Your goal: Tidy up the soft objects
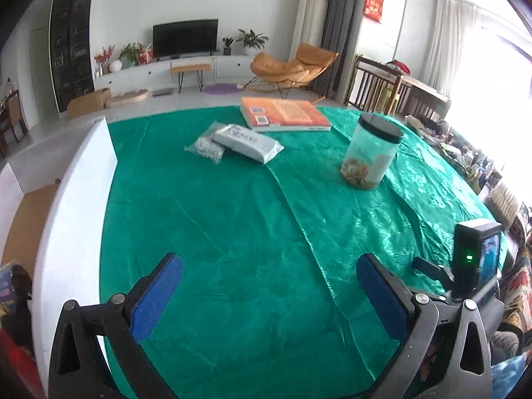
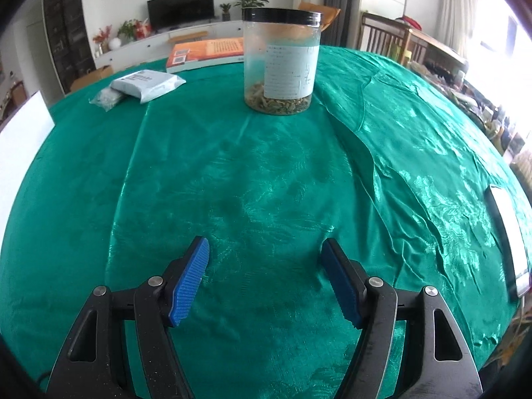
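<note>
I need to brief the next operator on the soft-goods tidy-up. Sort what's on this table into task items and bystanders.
For the job:
- grey mailer bag
- small clear bag of white pieces, partly under the mailer

Just lying about:
- orange book
- clear jar with black lid
- phone at the table's right edge
- green tablecloth

Grey parcel [image 1: 247, 142] overlapping clear packet [image 1: 205, 146]
</note>
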Motion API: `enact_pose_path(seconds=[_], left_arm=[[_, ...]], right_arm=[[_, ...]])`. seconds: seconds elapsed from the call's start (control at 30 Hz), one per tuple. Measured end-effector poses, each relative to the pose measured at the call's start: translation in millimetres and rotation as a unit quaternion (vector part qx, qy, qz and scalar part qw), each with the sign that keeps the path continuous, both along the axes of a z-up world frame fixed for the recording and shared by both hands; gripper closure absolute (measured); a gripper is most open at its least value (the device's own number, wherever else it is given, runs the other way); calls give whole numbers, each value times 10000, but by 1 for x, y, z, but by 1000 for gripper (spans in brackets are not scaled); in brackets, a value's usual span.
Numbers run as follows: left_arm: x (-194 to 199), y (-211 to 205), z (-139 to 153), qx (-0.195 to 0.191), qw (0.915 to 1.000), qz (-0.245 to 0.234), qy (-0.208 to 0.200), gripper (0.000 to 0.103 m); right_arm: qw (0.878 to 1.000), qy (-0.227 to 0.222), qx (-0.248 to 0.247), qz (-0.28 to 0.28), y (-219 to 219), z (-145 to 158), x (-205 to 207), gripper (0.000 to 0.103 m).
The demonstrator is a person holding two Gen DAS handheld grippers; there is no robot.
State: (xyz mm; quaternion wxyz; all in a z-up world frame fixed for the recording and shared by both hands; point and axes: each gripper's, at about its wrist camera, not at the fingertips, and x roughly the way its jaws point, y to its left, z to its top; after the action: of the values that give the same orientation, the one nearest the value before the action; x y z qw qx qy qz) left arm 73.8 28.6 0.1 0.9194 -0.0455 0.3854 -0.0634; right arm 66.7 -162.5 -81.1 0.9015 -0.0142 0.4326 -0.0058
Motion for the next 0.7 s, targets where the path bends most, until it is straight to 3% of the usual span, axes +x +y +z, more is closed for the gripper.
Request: enact_pose_path(seconds=[0.13,0.43,0.7], left_arm=[[11,5,-17,80,9997,91,226,0],[21,17,-42,76,9983,297,488,0],[24,7,-52,250,9977,158,604,0]], right_arm=[[9999,-6,56,-90,-4,-4,5,23],[10000,-3,54,-79,-3,-3,5,20],[9999,-7,52,-89,-2,-3,5,20]])
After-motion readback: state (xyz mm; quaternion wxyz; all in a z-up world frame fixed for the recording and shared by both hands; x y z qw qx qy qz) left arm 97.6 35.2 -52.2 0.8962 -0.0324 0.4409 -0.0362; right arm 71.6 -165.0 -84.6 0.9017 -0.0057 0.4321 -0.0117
